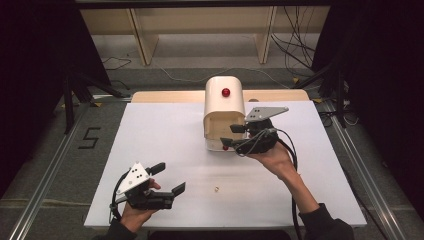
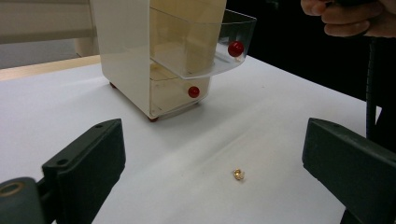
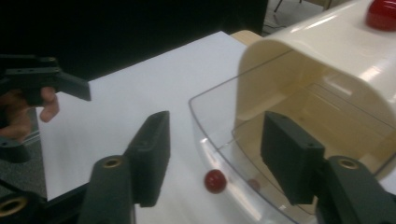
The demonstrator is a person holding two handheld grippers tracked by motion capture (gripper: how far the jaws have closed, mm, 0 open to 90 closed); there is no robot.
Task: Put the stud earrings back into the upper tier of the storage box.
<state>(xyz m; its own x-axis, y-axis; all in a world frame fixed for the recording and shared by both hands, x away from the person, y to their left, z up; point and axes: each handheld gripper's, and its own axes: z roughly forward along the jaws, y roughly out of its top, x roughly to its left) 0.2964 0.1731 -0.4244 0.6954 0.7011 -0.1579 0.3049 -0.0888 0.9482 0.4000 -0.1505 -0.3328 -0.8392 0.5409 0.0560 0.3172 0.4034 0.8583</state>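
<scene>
A white table (image 1: 165, 135) is seen mid-frame, glossy cream cabinet (image 1: 224, 102) upon it; clear drawer (image 3: 224, 140) straddled by open right gripper (image 3: 215, 158); left gripper (image 1: 167, 180) held wide, empty.

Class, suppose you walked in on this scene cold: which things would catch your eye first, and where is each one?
First, the cream drawer cabinet at the far middle of the white table, its clear upper drawer pulled out, with red knobs. The right gripper sits open at that drawer's front. A small gold bead lies alone on the near tabletop, ahead of the open left gripper.
</scene>
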